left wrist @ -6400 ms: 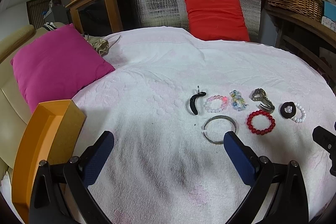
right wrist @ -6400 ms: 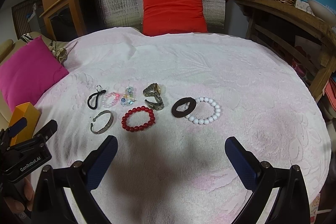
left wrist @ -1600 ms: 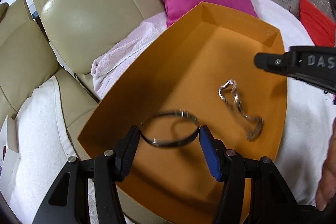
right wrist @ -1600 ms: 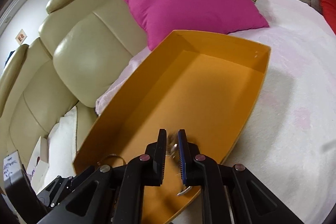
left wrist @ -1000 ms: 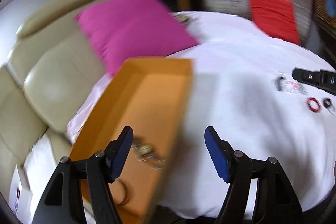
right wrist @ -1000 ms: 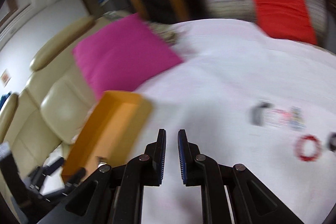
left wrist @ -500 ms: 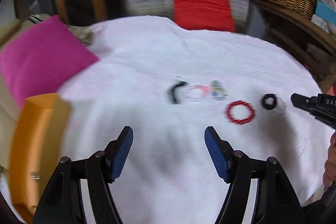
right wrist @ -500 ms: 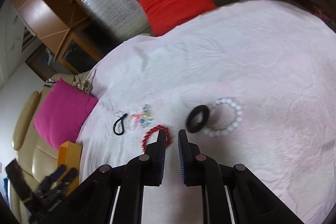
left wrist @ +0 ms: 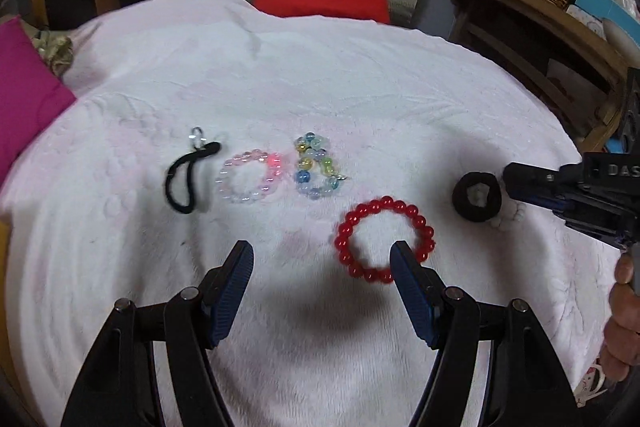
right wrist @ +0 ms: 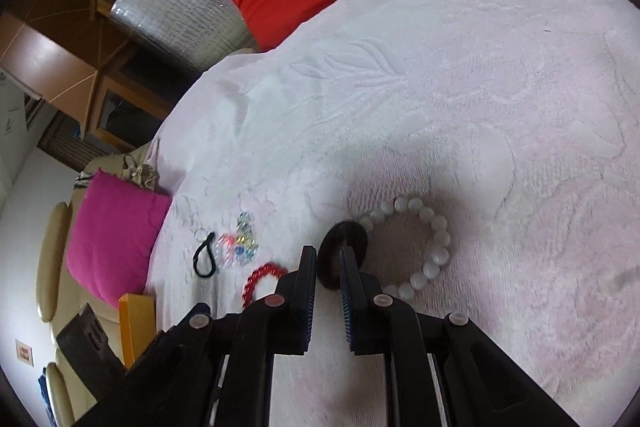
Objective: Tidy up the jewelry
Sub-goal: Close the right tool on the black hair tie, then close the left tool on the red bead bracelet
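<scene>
Both my grippers have swung back from the orange box to the white blanket. The metal bangle and the twisted metal piece are gone from the blanket now; I dropped them in the box, so five or six pieces are left. My left gripper is wide open and holds nothing, low in the frame near the red bead bracelet. My right gripper is almost closed, with nothing in it, its tips at the dark ring that touches the white bead bracelet. I can read "DAS" at the right edge of the left view.
</scene>
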Action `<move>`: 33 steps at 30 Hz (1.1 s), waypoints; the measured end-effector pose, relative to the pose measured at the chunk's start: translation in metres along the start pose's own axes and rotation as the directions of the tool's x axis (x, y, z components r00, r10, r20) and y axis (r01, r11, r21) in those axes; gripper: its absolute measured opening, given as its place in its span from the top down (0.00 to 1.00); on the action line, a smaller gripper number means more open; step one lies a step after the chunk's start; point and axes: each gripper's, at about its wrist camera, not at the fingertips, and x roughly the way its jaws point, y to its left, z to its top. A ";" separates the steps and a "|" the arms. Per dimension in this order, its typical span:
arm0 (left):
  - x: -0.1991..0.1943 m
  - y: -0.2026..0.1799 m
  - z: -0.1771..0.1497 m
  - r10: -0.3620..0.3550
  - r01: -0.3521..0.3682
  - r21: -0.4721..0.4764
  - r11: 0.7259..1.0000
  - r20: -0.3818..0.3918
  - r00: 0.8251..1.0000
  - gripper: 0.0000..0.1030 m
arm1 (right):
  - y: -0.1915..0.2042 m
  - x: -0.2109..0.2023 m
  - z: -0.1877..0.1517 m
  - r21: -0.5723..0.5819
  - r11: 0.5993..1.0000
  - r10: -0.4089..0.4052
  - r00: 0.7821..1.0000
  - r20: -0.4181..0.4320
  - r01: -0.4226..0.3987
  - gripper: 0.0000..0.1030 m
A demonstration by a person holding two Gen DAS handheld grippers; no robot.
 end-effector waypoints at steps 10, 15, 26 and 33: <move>0.025 0.002 0.007 -0.083 0.083 -0.016 0.996 -0.032 0.996 0.33 | -0.001 0.025 0.005 0.015 0.991 -0.132 0.990 -0.041 0.133 0.87; 0.024 -0.015 0.005 -0.093 0.095 0.056 0.994 -0.031 0.995 0.77 | -0.005 0.019 0.004 0.027 0.994 -0.109 0.994 0.004 0.109 0.87; -0.004 -0.014 0.007 -0.118 0.114 0.061 0.992 0.050 0.992 0.91 | 0.006 -0.013 -0.001 -0.003 0.999 -0.040 0.995 0.095 0.040 0.87; -0.038 0.003 0.005 -0.108 0.104 0.042 0.994 0.122 0.987 0.91 | 0.024 -0.014 -0.010 -0.049 0.999 0.006 0.996 0.086 -0.002 0.87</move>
